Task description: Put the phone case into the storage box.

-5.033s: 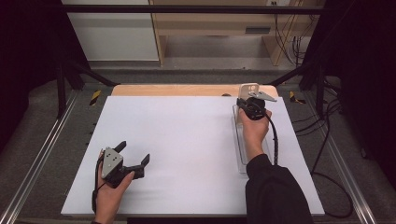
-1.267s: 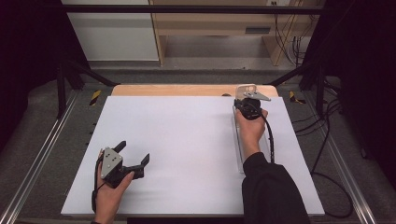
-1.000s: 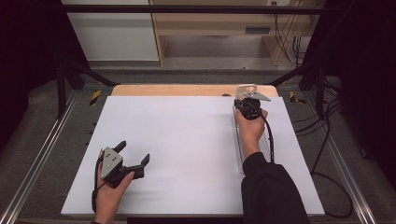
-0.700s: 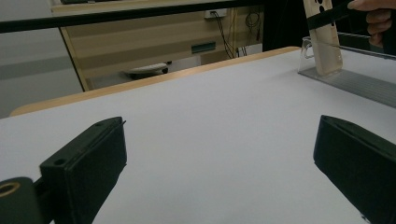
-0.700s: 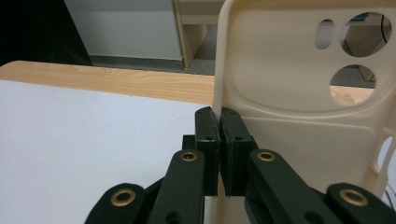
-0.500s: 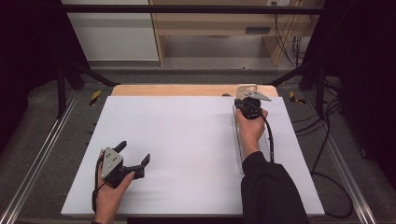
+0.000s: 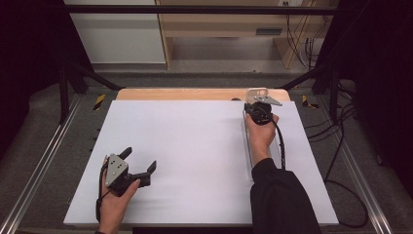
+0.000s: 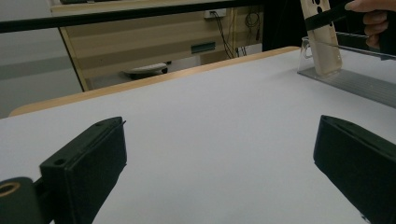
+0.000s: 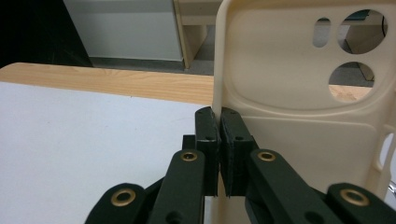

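A cream phone case (image 9: 299, 116) with round camera holes stands upright, and my right gripper (image 9: 219, 135) is shut on its left edge. From above, that right gripper (image 7: 256, 101) holds the phone case (image 7: 256, 92) at the far right of the white table (image 7: 195, 146), over the far end of a clear plastic rack (image 7: 247, 144). In the left gripper view the phone case (image 8: 322, 44) has its lower end down in the clear rack (image 8: 355, 79). My left gripper (image 7: 140, 158) rests near the table's front left, open, with nothing between its jaws (image 8: 219, 154).
A wooden strip (image 7: 195, 94) runs along the table's far edge. Black frame posts and metal rails (image 7: 44, 161) flank the table. Cables (image 7: 341, 161) lie on the floor at the right. A wooden shelf unit (image 7: 219, 24) stands behind.
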Motion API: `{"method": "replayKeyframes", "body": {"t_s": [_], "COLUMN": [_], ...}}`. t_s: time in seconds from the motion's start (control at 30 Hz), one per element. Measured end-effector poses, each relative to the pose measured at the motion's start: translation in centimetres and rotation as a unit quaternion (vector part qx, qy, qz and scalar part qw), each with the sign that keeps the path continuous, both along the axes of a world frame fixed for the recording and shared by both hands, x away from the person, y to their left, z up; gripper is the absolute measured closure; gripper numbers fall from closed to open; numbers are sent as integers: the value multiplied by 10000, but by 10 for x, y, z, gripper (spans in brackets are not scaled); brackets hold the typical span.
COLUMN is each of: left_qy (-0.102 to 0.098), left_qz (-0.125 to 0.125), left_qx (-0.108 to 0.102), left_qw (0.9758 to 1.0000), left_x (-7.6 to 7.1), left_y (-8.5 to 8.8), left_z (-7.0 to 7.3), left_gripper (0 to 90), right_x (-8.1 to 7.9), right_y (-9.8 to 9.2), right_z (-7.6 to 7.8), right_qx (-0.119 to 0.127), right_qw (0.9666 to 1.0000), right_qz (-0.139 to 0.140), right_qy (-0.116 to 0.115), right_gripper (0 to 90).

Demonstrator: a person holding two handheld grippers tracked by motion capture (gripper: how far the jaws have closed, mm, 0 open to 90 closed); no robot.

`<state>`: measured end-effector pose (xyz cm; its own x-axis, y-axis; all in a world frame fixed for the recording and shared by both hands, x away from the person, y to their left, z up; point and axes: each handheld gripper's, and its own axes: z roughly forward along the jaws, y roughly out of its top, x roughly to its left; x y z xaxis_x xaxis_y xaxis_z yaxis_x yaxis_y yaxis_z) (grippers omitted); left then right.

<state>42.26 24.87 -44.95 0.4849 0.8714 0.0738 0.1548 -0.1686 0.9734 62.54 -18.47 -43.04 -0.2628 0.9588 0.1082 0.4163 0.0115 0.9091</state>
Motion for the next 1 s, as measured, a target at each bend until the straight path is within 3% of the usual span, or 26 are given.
{"method": "replayKeyframes", "body": {"t_s": [0.47,1.0], "left_qy": [7,-2], "left_qz": [-6,-4], "left_qx": [6,4], "left_qw": [10000,10000], "left_x": [0,0], "left_y": [0,0], "left_z": [0,0], "left_gripper": [25,25], "right_x": [1,-3], "right_y": [1,0], "right_z": [-1,5], "right_qx": [20,114], "right_qw": [10000,9999], "right_qz": [11,-25], "right_qy": [9,-116], "right_gripper": [865,765]}}
